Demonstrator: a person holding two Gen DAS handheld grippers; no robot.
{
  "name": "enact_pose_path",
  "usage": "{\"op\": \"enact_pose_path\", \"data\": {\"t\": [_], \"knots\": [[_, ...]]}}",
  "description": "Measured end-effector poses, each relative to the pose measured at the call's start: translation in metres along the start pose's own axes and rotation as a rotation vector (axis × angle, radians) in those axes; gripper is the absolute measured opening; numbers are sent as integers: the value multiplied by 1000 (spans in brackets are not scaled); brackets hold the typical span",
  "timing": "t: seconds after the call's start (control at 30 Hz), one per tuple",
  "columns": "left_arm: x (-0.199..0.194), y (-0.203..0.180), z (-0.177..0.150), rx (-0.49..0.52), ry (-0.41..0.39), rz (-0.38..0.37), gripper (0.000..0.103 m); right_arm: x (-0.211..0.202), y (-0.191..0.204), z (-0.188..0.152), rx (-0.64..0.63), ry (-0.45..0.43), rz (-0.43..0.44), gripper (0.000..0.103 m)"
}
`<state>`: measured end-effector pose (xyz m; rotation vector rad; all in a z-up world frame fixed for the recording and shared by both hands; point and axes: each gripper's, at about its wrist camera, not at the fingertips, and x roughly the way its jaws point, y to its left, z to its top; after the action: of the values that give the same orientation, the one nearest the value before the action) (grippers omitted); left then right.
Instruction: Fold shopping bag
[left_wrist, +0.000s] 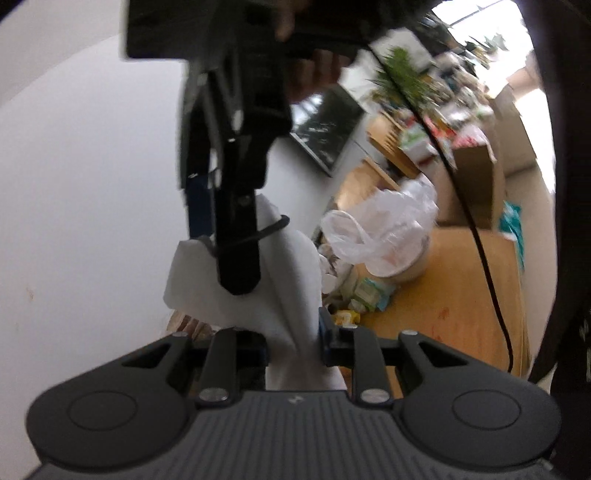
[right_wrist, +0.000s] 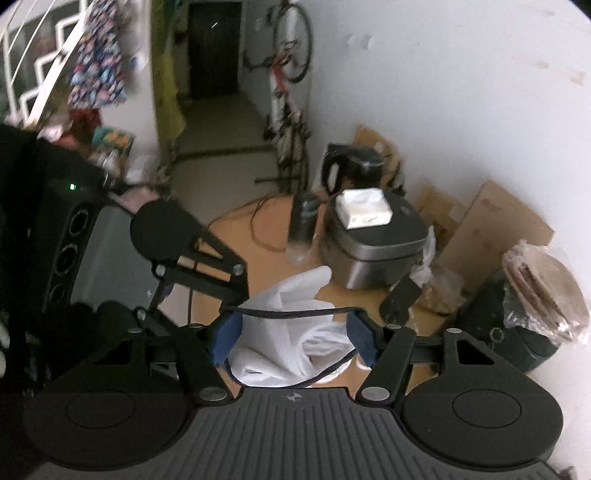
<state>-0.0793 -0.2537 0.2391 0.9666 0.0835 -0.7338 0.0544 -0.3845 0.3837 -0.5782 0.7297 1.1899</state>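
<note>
From your left wrist camera, the white shopping bag (left_wrist: 291, 295) runs as a long bunched strip from between the fingers of your left gripper (left_wrist: 293, 341) up and leftward toward your right gripper (left_wrist: 236, 254), so its long axis lies roughly along the left gripper's pointing line, tilted a little left. Your left jaws stand narrow and pinch the gathered cloth. The far end of the strip flares out behind the dark right finger, where a black handle strap (left_wrist: 258, 234) loops around it. The picture is blurred, so the exact fold lines cannot be told. Behind lie a wooden table (left_wrist: 461, 295) and a clear plastic bag (left_wrist: 388, 221).

From your right wrist camera, the bag (right_wrist: 280, 332) sits crumpled between the blue pads (right_wrist: 225, 336) of your right gripper (right_wrist: 293, 338), one corner pointing up and right, away from you. The black strap (right_wrist: 295, 313) stretches taut from pad to pad across the cloth. Your right jaws stand moderately wide; whether the pads press the cloth itself I cannot tell. Your left gripper (right_wrist: 236, 288) reaches in from the left. Beyond stand a rice cooker (right_wrist: 376, 236) and a kettle (right_wrist: 354, 166).
</note>
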Motion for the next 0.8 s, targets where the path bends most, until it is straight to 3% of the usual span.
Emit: {"op": "enact_pose_path", "data": {"t": [0.17, 0.37, 0.5, 0.8], "knots": [[0, -16, 2, 121, -5, -37, 26, 4, 13, 3, -42, 72, 26, 62], [2, -29, -2, 223, 7, -60, 26, 4, 10, 1, 3, 101, 48, 62], [-1, -38, -5, 260, 3, -75, 26, 0, 3, 2, 51, 112, 109, 65], [-4, -38, -11, 292, -1, 32, 27, 7, -21, -11, 172, 217, 134, 67]]}}
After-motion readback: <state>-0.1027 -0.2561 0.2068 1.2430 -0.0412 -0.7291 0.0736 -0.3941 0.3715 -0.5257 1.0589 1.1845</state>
